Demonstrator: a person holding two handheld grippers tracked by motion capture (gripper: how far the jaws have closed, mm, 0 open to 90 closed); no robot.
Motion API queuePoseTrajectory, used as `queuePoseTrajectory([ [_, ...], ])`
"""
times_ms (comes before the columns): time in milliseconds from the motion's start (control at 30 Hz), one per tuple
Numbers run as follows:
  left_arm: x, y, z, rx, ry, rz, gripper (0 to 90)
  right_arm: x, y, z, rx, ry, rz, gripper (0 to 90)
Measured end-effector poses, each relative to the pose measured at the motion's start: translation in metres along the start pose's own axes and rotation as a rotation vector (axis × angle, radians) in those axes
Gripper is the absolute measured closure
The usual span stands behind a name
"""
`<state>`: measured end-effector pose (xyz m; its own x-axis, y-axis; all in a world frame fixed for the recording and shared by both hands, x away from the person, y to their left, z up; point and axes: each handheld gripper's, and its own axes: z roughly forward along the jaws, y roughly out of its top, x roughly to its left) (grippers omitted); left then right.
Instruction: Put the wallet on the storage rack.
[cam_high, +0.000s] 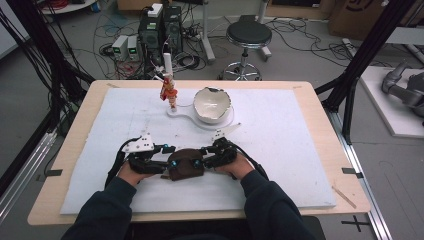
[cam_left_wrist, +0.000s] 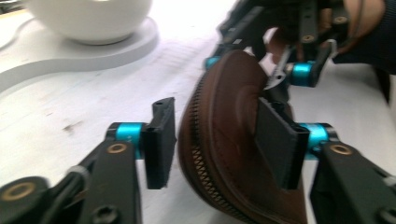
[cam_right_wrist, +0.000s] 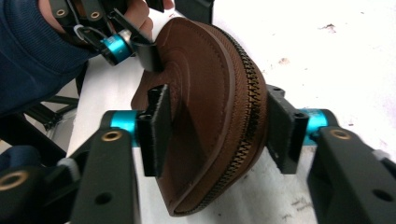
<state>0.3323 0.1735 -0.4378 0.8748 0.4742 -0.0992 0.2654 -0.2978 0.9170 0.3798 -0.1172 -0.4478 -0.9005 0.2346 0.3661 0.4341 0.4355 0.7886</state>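
A brown leather zip pouch (cam_high: 185, 162) stands on edge near the front of the white mat, between both hands. My left gripper (cam_high: 170, 156) comes at it from the left and my right gripper (cam_high: 200, 156) from the right. In the left gripper view the pouch (cam_left_wrist: 224, 140) sits between the jaws of the left gripper (cam_left_wrist: 219, 140): one pad lies flat on its face, the other meets its zipper rim. In the right gripper view the right gripper (cam_right_wrist: 217, 128) has both pads against the pouch (cam_right_wrist: 210, 116), one on the leather and one on the zipper side.
A chipped white bowl (cam_high: 212, 104) rests on a white keyhole-shaped base (cam_high: 185, 116) at the back of the mat, with a small red and orange figurine (cam_high: 170, 92) beside it. A white shard (cam_high: 218, 134) lies just behind the right gripper. The mat (cam_high: 290, 150) covers the wooden table.
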Motion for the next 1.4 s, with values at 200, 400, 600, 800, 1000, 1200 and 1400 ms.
queuePoseTrajectory([
  [200, 0.009, 0.001, -0.016, -0.07, 0.091, -0.063, 41.9, 0.0, 0.002, -0.009, -0.019, 0.006, 0.001, 58.3],
  [400, 0.023, -0.004, -0.036, -0.078, 0.246, -0.116, 42.1, 0.003, 0.006, -0.031, -0.091, -0.053, -0.047, 66.4],
  [600, 0.034, -0.011, -0.052, -0.118, 0.338, -0.197, 38.4, 0.003, 0.008, -0.051, -0.144, -0.13, -0.051, 66.9],
  [800, 0.036, -0.012, -0.05, -0.113, 0.359, -0.235, 26.0, 0.004, 0.015, -0.068, -0.203, -0.196, -0.083, 67.2],
  [1000, 0.036, -0.012, -0.049, -0.124, 0.357, -0.239, 25.7, -0.002, 0.034, -0.095, -0.288, -0.28, -0.108, 67.4],
  [1200, 0.038, -0.013, -0.048, -0.117, 0.356, -0.24, 25.7, -0.014, 0.069, -0.114, -0.329, -0.366, -0.153, 67.6],
  [1400, 0.037, -0.013, -0.048, -0.116, 0.353, -0.241, 25.7, -0.033, 0.091, -0.116, -0.318, -0.461, -0.168, 67.7],
])
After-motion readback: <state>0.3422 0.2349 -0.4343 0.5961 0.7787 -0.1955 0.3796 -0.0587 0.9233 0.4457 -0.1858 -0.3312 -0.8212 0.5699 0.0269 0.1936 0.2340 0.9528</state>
